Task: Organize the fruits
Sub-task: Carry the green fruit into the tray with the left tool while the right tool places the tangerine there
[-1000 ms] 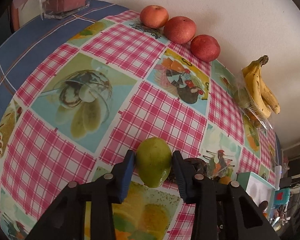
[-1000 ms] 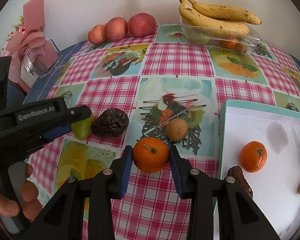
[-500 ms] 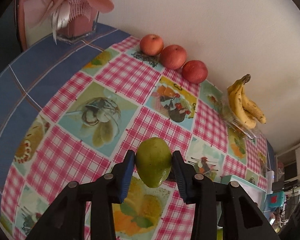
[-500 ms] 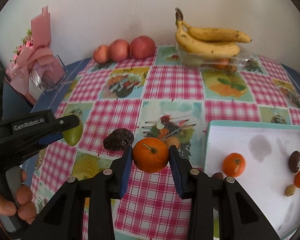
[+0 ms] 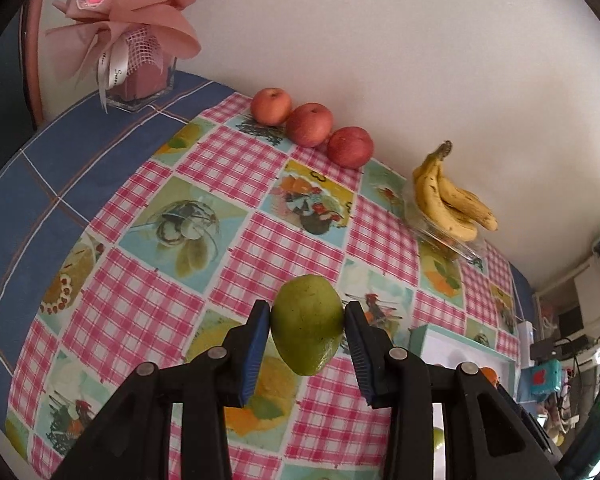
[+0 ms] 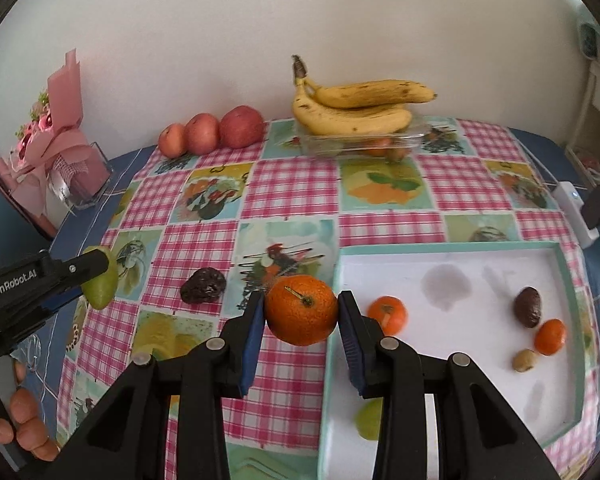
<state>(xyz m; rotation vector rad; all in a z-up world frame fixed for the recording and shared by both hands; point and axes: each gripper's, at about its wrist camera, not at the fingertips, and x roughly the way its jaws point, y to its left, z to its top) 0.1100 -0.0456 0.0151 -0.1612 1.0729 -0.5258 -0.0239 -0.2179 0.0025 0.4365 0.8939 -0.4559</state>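
Lifted clear of the tablecloth (image 6: 300, 184), your left gripper (image 5: 306, 320) clamps the mango (image 5: 307, 324); your right gripper (image 6: 302, 310) clamps an orange (image 6: 301, 309) beside the tray (image 6: 452, 246).

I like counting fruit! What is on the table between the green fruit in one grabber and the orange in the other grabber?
In the right wrist view, a dark wrinkly fruit lies on the tablecloth between the green fruit and the orange.

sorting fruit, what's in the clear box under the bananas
Under the bananas the clear box shows something orange and something green. Glare and the bananas hide their kind and number.
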